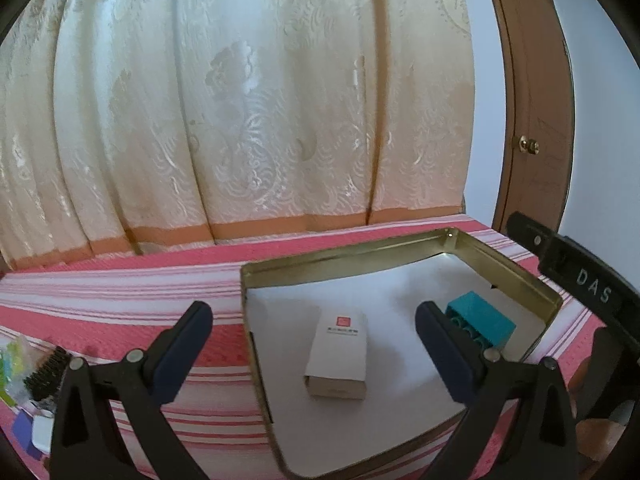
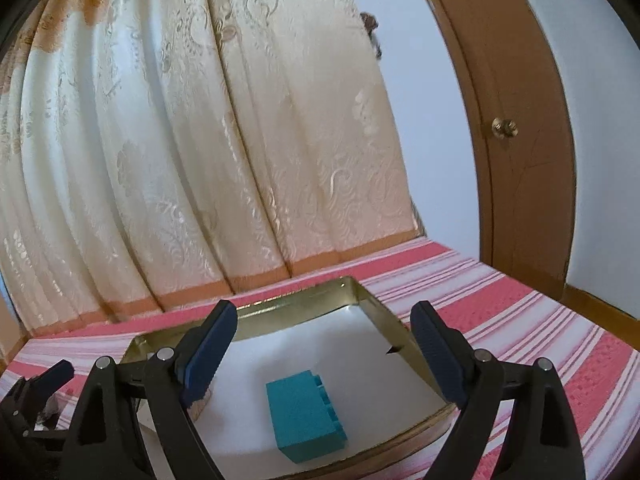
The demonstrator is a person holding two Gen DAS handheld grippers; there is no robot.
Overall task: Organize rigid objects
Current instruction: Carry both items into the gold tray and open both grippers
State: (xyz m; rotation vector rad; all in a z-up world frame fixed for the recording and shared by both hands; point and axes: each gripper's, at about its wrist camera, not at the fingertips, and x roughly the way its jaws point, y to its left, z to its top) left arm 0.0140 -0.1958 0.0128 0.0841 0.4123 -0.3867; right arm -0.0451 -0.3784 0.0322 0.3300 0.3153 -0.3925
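Observation:
A shallow gold metal tin (image 1: 352, 251) with a white floor lies open on the red-striped cloth. Inside it lie a small white card box (image 1: 340, 354) and a teal toy brick (image 1: 482, 318). My left gripper (image 1: 314, 316) is open and empty, just above the tin's near side with the card box between its fingers. My right gripper (image 2: 324, 326) is open and empty above the tin (image 2: 360, 292), and the teal brick (image 2: 306, 420) lies below it. The right gripper's body shows at the right edge of the left wrist view (image 1: 592, 284).
A small brush (image 1: 46, 372), greenish plastic pieces (image 1: 12, 360) and a white and purple item (image 1: 34, 430) lie on the cloth left of the tin. A cream curtain (image 1: 240, 100) hangs behind. A brown door (image 2: 516, 128) stands at the right.

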